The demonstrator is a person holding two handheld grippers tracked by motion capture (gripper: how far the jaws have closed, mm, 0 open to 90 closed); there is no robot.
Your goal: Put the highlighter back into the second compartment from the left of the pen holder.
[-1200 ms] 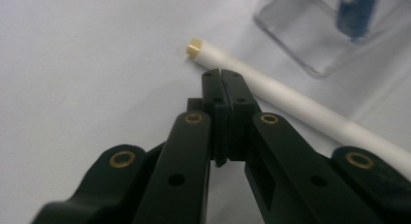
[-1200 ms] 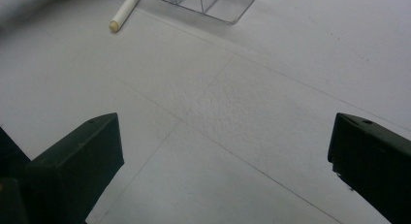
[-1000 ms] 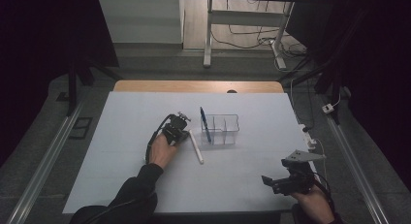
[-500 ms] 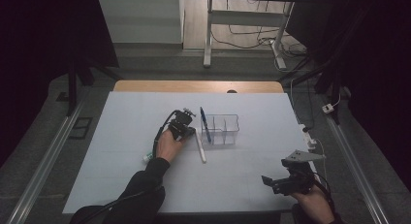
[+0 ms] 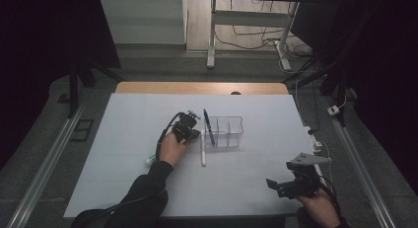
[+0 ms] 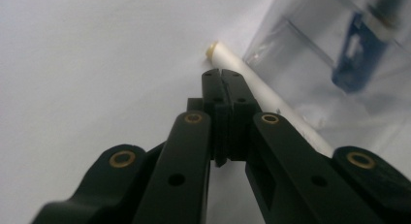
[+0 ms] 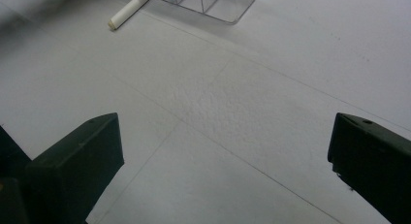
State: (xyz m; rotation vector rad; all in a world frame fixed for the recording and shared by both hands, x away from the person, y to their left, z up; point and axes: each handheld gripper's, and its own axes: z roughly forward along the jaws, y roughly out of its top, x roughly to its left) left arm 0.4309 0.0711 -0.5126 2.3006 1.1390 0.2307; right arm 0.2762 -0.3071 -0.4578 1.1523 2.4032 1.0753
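Left gripper (image 6: 222, 76), jaws clenched empty, hovers by the white marker (image 6: 252, 81); guessing pickup's next: open up, straddle it. Right gripper (image 7: 225, 146) idles wide open.

A pen (image 5: 208, 125) stands in the organizer (image 5: 227, 132); a marker (image 5: 202, 150) lies beside it.

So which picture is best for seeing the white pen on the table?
The left gripper view: the white pen is close and sharp, running past the shut tongs beside the clear organizer. The high view shows its whole length, but small. The right gripper view catches just one end, far off.
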